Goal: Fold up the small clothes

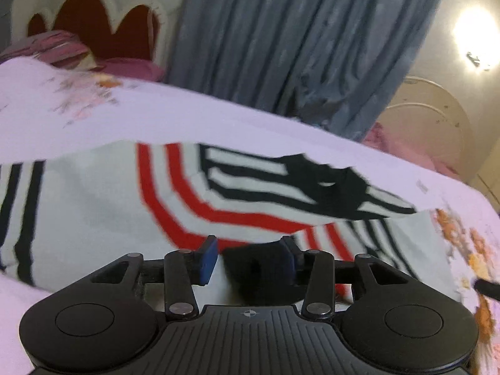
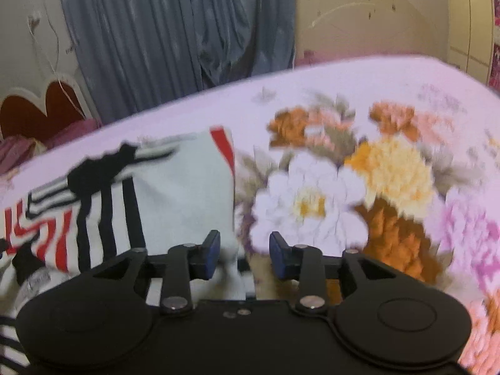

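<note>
Your left gripper (image 1: 248,257) sits at the bottom centre of its frame with its blue-padded fingers (image 1: 208,261) spread apart; a dark fold of cloth lies in the gap between them, though whether a pad touches it cannot be told. Your right gripper (image 2: 243,254) is likewise released, jaws apart, low over the right edge of the garment.

The white knitted garment with red and black stripes (image 1: 125,200) is spread on the bed, filling the middle of the left view. Its black-striped collar part (image 1: 312,181) is folded over toward the right centre. In the right view the same garment (image 2: 175,181) occupies only the lower left.

The pale lilac bedsheet printed with large orange, white and pink flowers (image 2: 343,187) shows its bouquet plainly only in the right view. The left view alone shows the pink pillows (image 1: 125,67) at upper left, before a dark red scalloped headboard (image 1: 103,25). Grey-blue pleated curtains (image 1: 297,37) hang behind in both views.
</note>
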### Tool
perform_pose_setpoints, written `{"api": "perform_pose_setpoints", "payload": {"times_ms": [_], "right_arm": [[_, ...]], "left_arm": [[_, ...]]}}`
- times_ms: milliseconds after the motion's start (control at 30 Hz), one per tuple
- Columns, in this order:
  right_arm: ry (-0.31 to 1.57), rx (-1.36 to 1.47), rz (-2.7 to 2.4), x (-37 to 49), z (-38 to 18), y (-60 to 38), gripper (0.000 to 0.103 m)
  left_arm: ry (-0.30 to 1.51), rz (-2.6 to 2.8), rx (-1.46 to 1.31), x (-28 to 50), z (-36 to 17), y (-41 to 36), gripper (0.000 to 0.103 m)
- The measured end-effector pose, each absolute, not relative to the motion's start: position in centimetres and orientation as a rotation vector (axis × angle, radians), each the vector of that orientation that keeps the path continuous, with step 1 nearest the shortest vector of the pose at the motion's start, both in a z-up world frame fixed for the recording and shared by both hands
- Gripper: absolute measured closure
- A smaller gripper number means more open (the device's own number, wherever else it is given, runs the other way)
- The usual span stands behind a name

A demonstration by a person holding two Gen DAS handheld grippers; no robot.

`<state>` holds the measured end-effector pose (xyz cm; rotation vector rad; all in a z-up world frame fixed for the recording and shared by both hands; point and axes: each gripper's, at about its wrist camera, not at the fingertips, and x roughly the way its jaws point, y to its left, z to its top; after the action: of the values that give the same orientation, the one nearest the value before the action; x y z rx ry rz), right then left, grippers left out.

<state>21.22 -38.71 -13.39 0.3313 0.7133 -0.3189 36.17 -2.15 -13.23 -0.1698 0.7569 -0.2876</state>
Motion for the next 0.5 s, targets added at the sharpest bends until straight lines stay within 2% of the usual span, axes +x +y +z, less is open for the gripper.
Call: {"api": "perform_pose_setpoints", "payload": {"times_ms": [67,367,433,500], "right_arm": [[0.716,0.329,-0.309,23.2,-13.8,-39.2,0.054],[0.746,0.422,-0.281,31.8,-16.8,-41.2,0.058],[0.752,0.444,-0.282,33.5,-17.4,-41.7,0.063],[0.760,0.452,-0.294,34.6,-17.9,-42.0,0.076]], "left_arm": [[0.768,-0.346,-0.149,36.7,-13.2,-3.8,0.061],[0.829,-0.378,-0.106,37.9,-16.7,-7.6,0.061],[0.836,-0.378,-0.120,38.1,-17.6,-7.4,0.061],[0.835,-0.381,-0.122,38.1,-17.7,-7.3,0.061]]}}
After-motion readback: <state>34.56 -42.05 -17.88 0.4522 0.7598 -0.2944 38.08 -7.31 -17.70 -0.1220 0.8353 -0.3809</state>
